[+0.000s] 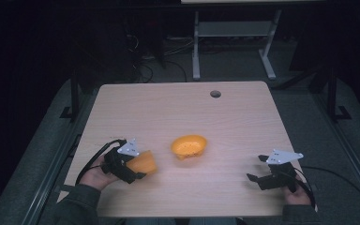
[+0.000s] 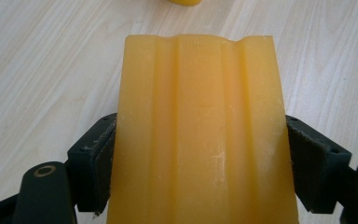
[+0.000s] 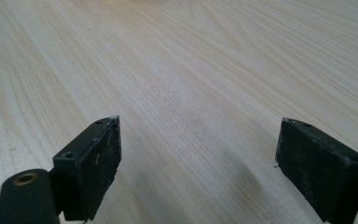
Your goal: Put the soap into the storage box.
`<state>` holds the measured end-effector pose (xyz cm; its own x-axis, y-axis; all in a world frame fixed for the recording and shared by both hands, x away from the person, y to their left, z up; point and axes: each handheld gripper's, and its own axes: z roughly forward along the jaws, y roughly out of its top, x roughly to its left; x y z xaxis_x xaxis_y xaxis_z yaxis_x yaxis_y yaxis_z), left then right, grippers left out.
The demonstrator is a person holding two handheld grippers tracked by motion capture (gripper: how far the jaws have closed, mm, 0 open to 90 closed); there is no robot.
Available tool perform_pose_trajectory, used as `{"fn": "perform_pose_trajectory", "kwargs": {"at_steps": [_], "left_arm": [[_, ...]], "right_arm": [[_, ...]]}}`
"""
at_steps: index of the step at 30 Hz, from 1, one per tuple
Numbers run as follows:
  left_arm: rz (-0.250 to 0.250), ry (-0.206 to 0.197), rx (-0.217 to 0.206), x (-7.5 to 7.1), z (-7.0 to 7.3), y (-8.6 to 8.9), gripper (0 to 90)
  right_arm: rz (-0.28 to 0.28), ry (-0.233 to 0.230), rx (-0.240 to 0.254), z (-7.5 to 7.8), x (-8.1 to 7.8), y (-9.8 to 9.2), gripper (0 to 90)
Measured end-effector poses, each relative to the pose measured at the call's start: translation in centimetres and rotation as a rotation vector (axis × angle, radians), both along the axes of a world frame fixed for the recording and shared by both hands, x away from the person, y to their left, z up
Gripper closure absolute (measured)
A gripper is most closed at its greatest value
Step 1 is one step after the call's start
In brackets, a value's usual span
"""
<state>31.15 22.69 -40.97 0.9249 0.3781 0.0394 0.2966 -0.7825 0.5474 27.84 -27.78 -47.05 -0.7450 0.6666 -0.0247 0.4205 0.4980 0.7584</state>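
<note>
Left claw (image 2: 200, 154) clamps ribbed orange block (image 2: 200, 130); right claw (image 3: 198, 163) wide, empty. Risk: slick block slips, hits orange bowl (image 1: 189, 146) at 2 o'clock.

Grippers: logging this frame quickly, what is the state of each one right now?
Left gripper: shut on the orange block.
Right gripper: open, nothing between its jaws, over the table.
</note>
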Motion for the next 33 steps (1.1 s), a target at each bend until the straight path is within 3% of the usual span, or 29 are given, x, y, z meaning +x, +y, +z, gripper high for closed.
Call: {"fn": "perform_pose_trajectory", "kwargs": {"at_steps": [8, 24, 33], "left_arm": [[-0.023, -0.007, 0.017, 0.6, 1.0, -0.6, 20.7], [-0.035, -0.019, 0.003, 1.4, 2.6, -1.4, 20.7], [-0.050, -0.032, 0.015, 1.7, 3.4, -2.2, 20.7]], "right_arm": [[0.000, -0.002, 0.005, 0.0, 0.0, 0.0, 13.7], [-0.007, -0.008, 0.013, 0.1, -0.1, -0.2, 13.7], [-0.004, -0.017, 0.018, 0.3, -0.1, -0.2, 13.7]]}}
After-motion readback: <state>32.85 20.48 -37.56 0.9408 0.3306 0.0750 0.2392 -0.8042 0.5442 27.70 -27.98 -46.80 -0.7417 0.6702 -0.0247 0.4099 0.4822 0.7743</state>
